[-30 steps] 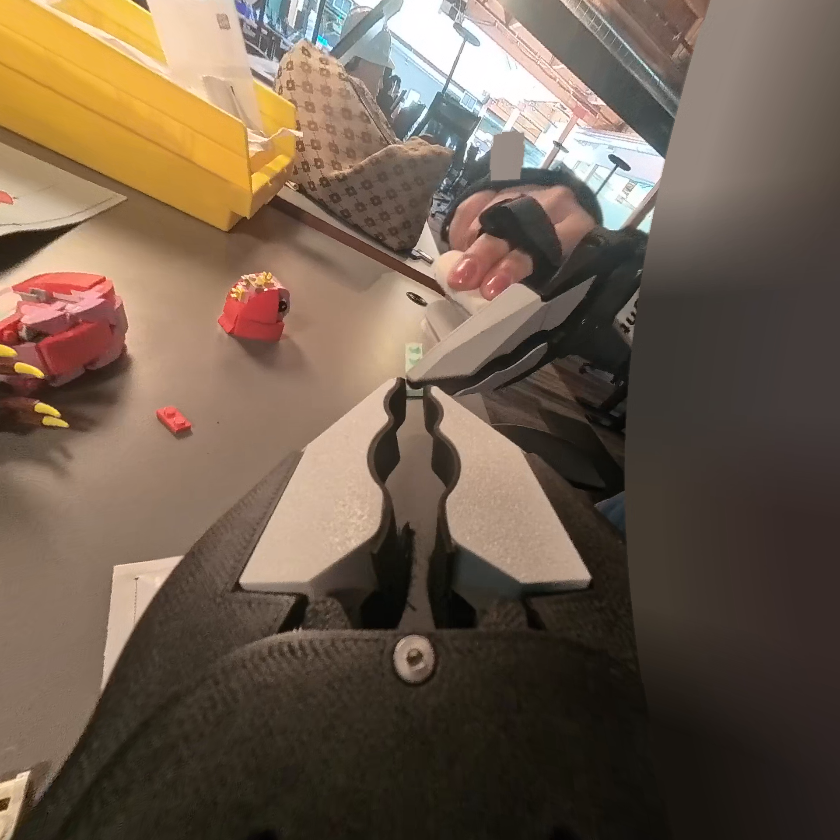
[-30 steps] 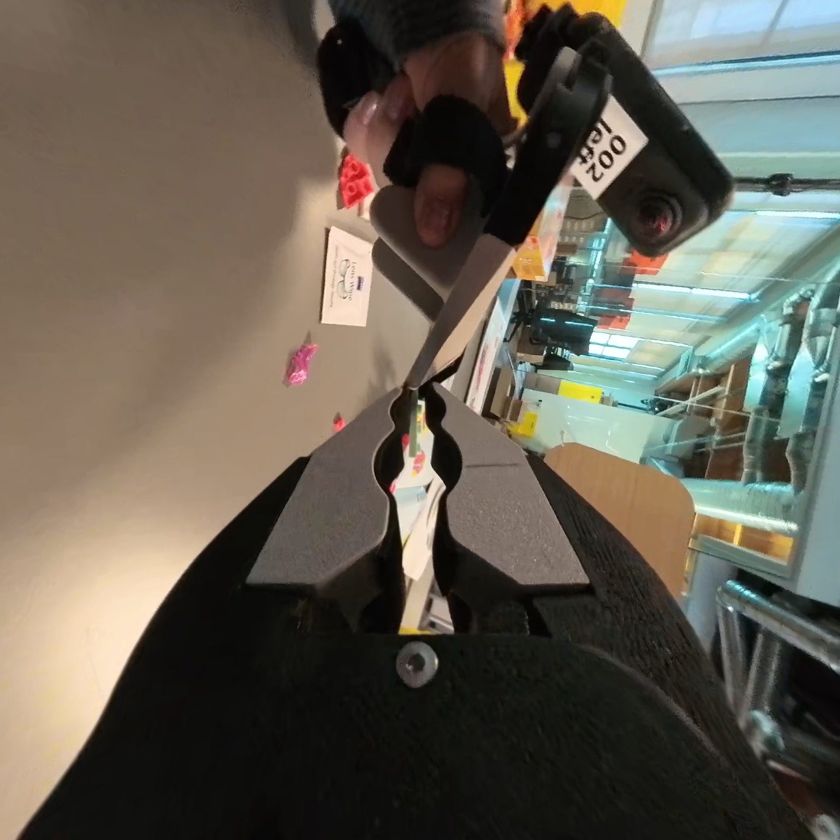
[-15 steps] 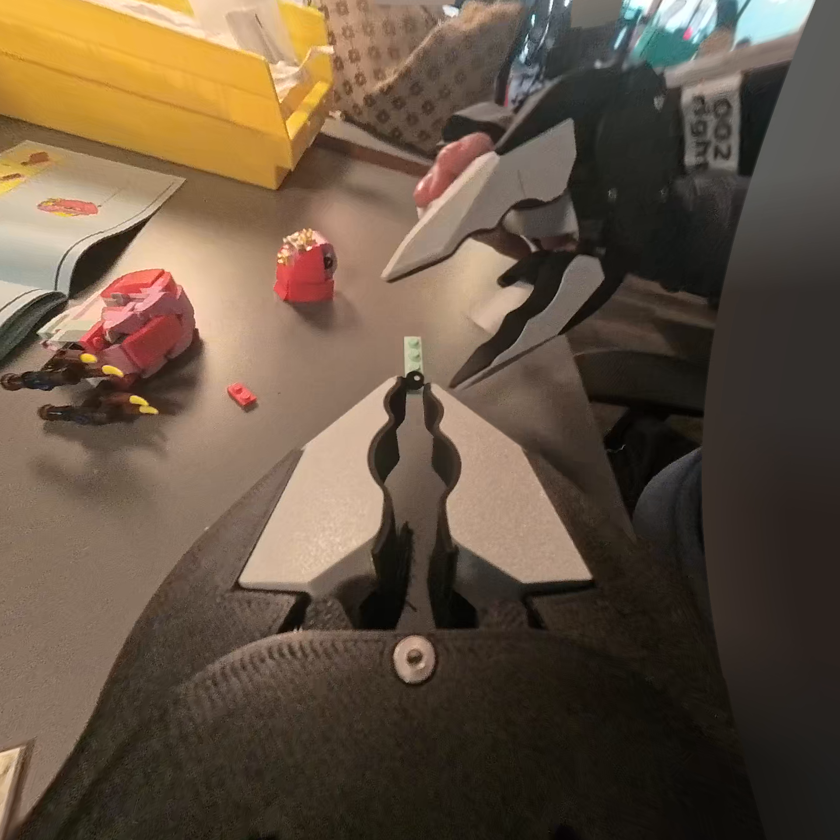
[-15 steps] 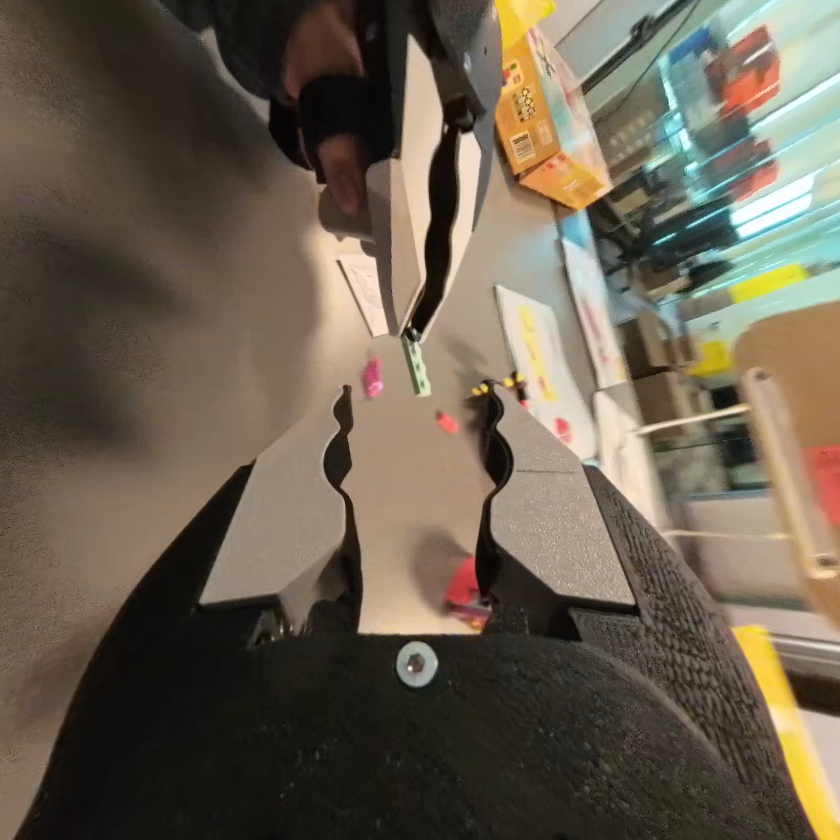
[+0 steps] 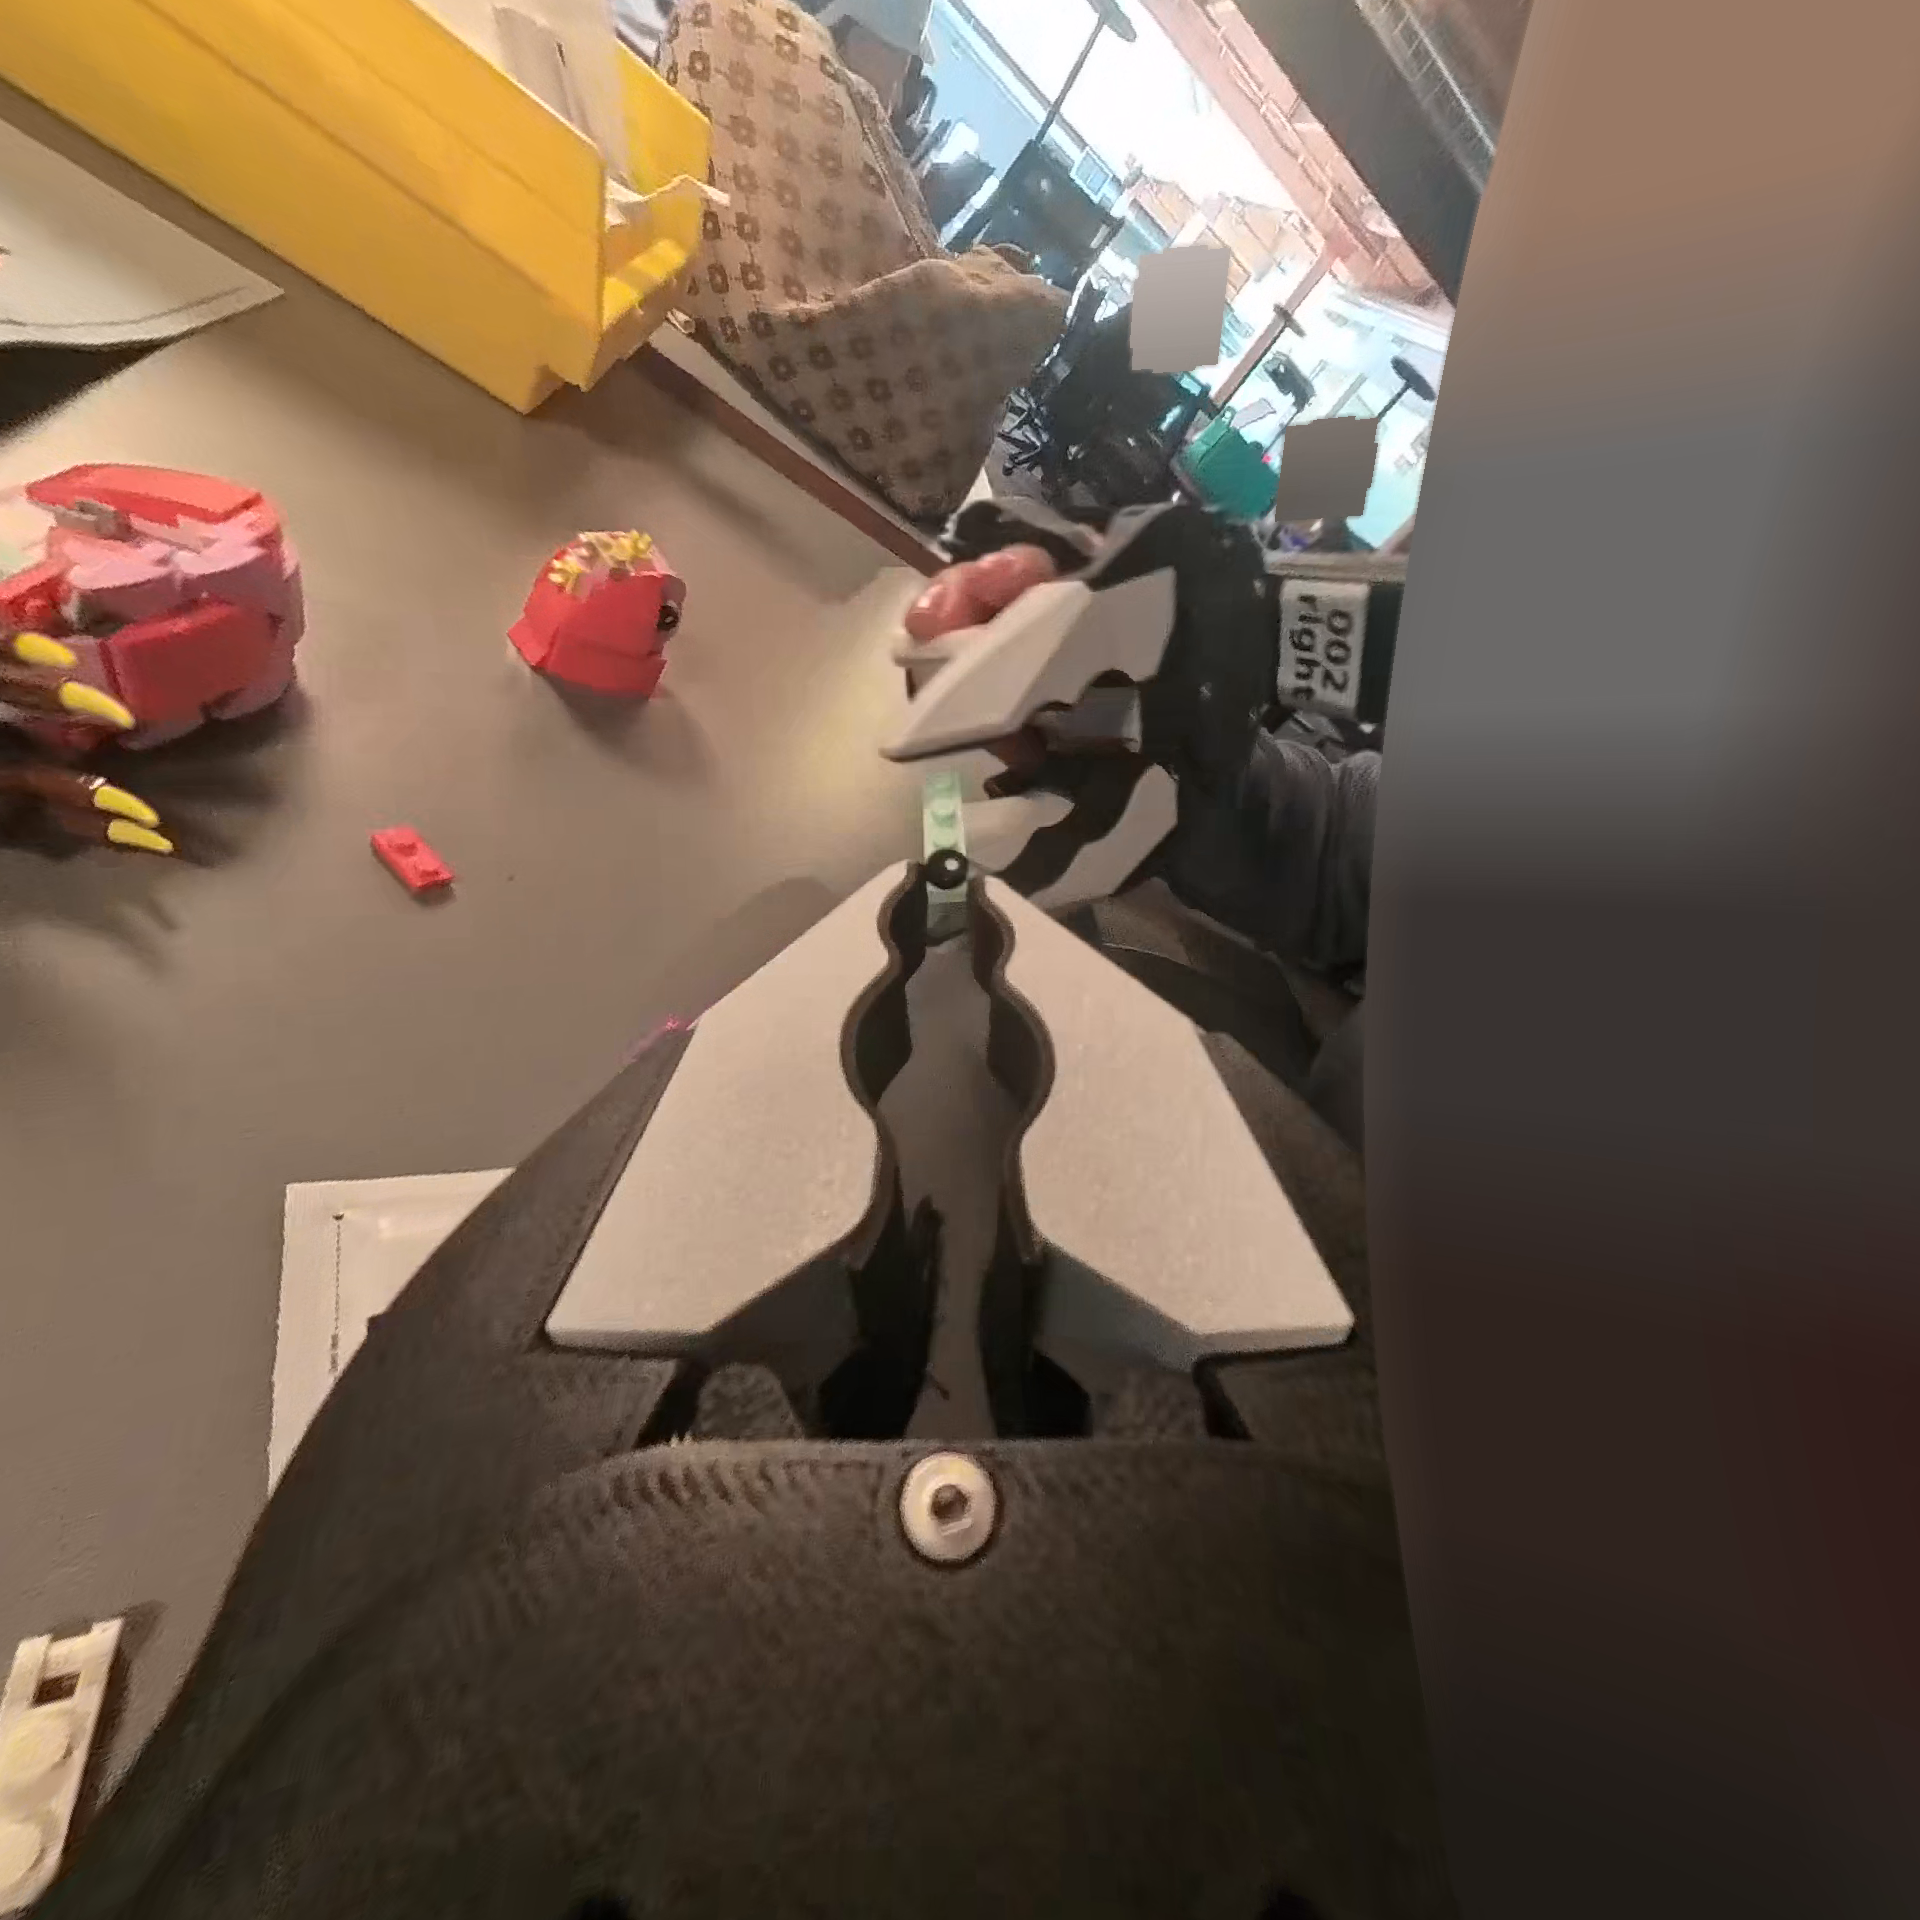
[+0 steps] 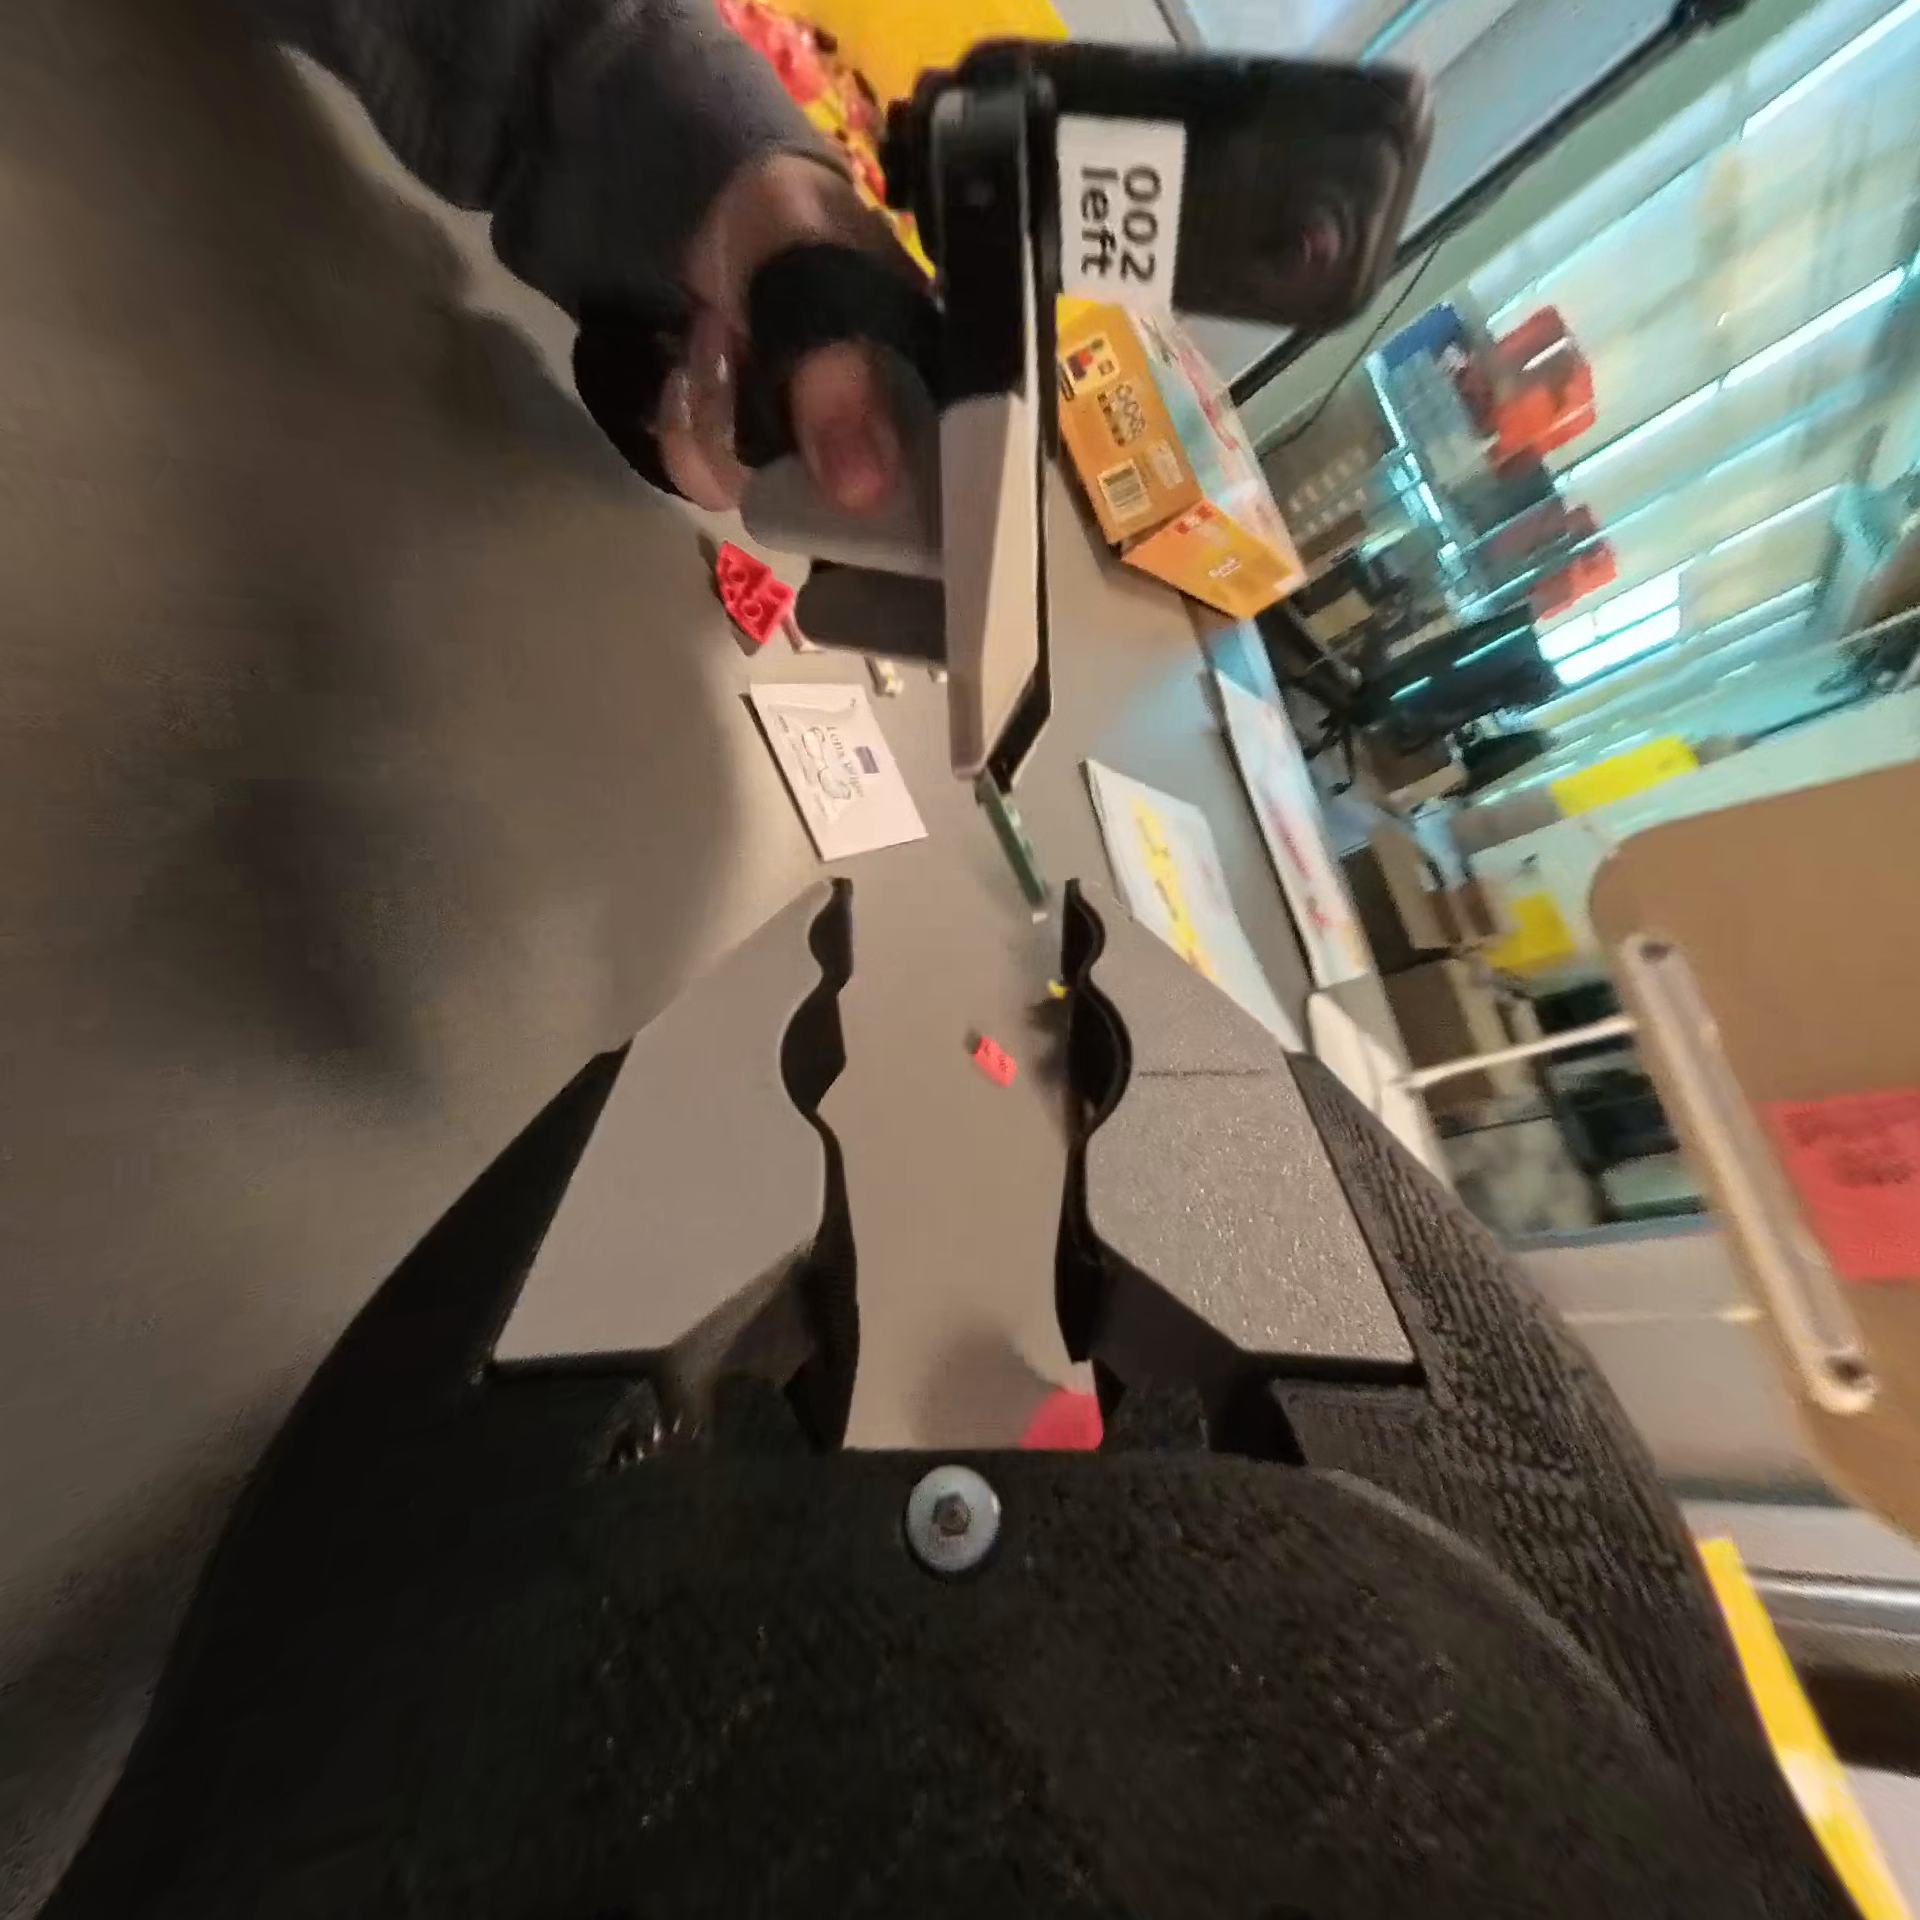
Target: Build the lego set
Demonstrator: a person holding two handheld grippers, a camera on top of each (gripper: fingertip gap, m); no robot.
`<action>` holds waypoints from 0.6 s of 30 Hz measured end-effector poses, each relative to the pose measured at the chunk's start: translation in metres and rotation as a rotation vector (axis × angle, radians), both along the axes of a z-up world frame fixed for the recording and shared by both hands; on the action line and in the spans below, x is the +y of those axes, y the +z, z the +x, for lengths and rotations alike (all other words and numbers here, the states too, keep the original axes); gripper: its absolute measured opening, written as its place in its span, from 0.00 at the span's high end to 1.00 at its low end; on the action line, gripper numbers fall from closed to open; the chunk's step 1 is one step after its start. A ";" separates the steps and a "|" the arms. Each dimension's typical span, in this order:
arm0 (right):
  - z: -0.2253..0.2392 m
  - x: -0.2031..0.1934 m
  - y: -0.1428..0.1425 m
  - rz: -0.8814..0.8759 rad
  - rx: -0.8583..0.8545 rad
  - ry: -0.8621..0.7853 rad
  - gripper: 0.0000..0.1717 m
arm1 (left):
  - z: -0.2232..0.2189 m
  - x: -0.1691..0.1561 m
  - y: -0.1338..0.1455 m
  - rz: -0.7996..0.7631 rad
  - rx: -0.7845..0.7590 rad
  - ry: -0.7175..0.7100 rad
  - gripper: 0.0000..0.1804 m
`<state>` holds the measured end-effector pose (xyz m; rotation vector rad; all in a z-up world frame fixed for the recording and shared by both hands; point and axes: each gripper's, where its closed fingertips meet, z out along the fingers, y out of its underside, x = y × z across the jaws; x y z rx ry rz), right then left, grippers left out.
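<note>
Pale green brick strip (image 5: 943,831) pinched at near end between left gripper (image 5: 940,896) fingertips, small black knob on strip; jaws nearly closed on it; right gripper (image 6: 951,904) jaws apart, nothing pressed, strip's far end between its tips; red plate (image 5: 412,858), red-pink model (image 5: 156,634) on grey table (image 5: 312,1039).

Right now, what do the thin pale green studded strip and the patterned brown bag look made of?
Thin pale green studded strip, pinched at the left gripper tips: moulded plastic, smooth, slightly glossy; regular round studs suggest a toy brick plate.
Patterned brown bag: looks like coated fabric or faux leather; it slumps in soft folds. Can't tell which.
</note>
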<state>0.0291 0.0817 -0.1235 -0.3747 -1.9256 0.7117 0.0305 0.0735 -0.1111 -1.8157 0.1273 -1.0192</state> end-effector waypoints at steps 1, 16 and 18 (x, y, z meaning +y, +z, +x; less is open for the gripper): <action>-0.002 -0.002 0.002 0.044 0.016 -0.001 0.78 | -0.001 0.001 -0.001 -0.008 -0.007 0.003 0.97; -0.013 -0.015 0.001 0.216 0.037 0.087 0.98 | 0.001 -0.001 -0.008 -0.055 -0.033 -0.031 0.97; -0.010 -0.015 -0.003 0.211 -0.007 0.098 0.98 | 0.004 -0.001 -0.013 -0.065 0.002 -0.036 0.97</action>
